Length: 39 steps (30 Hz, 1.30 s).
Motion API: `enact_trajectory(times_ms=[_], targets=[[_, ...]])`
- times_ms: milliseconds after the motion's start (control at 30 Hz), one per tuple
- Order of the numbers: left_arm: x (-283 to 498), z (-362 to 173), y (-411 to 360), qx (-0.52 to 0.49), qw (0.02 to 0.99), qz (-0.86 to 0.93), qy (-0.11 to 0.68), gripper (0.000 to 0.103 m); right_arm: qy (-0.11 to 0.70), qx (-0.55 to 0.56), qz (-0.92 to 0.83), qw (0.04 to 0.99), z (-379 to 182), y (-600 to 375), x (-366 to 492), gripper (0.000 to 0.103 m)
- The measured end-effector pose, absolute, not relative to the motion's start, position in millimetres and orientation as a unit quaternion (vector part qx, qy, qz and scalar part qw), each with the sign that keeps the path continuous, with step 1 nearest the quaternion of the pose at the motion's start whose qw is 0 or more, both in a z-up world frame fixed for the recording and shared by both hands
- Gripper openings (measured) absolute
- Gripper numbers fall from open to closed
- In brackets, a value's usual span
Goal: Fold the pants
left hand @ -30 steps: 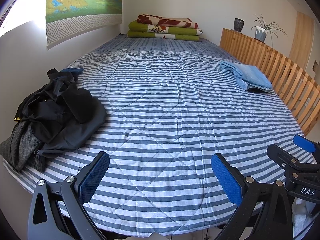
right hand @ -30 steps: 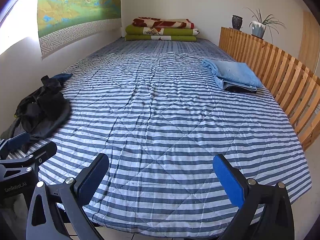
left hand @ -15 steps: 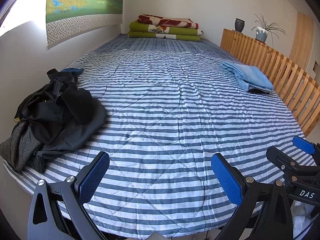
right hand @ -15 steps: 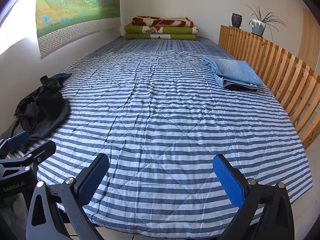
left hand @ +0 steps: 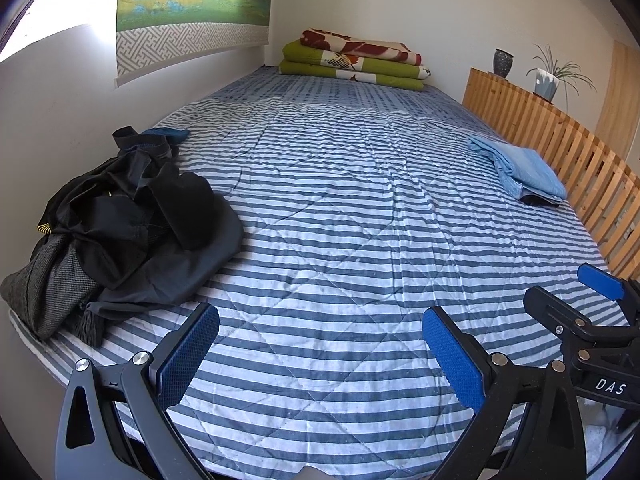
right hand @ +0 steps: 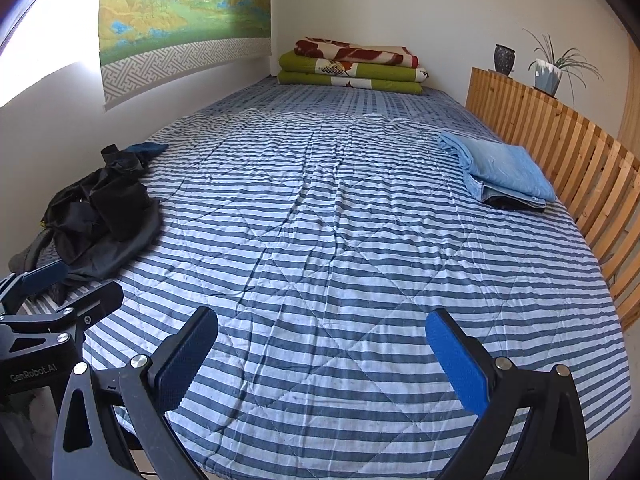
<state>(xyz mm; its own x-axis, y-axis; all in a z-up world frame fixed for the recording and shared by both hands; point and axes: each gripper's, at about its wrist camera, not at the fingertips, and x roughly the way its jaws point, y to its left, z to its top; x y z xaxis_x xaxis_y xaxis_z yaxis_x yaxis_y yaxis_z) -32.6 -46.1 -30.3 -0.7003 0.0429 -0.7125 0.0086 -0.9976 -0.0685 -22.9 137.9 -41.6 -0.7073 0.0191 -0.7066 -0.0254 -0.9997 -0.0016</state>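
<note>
Left wrist view: my left gripper (left hand: 320, 356) and right gripper (right hand: 322, 358) are spread, empty; I reach for the dark pile (left hand: 132, 224) at the bed's (left hand: 360, 220) left edge, pinching one waistband only.

Your left gripper (left hand: 320, 356) & right gripper (right hand: 322, 354) sit side by side, level. Both jaws spread wide, nothing held.

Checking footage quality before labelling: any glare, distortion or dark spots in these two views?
Left wrist view: fisheye bends the wooden slat rail; dark clothes pile loses detail. Right wrist view: sunlit wall blown out at upper left, corners vignetted; striped bedspread sharp.
</note>
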Motion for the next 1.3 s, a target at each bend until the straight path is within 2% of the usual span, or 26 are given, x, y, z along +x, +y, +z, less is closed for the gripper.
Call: enact_trajectory(times_ms=[333, 533, 700, 933, 1167, 1233, 1300], targets=[[-46, -47, -137, -0.389, -0.077, 0.914, -0.083, 0.103, -0.028, -0.404, 0.912, -0.072, -49, 76, -95, 0.102], [-54, -56, -190, -0.396, -0.114, 0.907, -0.087, 0.103, -0.040, -0.408, 0.902, -0.132, -48, 20, -145, 0.102], [-53, -60, -230, -0.393, -0.135, 0.903, -0.108, 0.103, -0.041, -0.408, 0.894, -0.181, -47, -30, -180, 0.090], [-50, -67, -276, -0.384, -0.175, 0.894, -0.148, 0.103, -0.060, -0.409, 0.875, -0.252, -53, -110, -219, 0.089], [-42, -69, -303, -0.373, -0.198, 0.891, -0.166, 0.102, -0.074, -0.442, 0.857, -0.256, -82, -168, -258, 0.089], [-43, -69, -307, -0.370, -0.202, 0.891, -0.171, 0.101, -0.076, -0.450, 0.852, -0.256, -88, -175, -262, 0.075], [-44, -69, -307, -0.369, -0.202, 0.891, -0.172, 0.099, -0.082, -0.468, 0.842, -0.256, -94, -178, -265, 0.034]])
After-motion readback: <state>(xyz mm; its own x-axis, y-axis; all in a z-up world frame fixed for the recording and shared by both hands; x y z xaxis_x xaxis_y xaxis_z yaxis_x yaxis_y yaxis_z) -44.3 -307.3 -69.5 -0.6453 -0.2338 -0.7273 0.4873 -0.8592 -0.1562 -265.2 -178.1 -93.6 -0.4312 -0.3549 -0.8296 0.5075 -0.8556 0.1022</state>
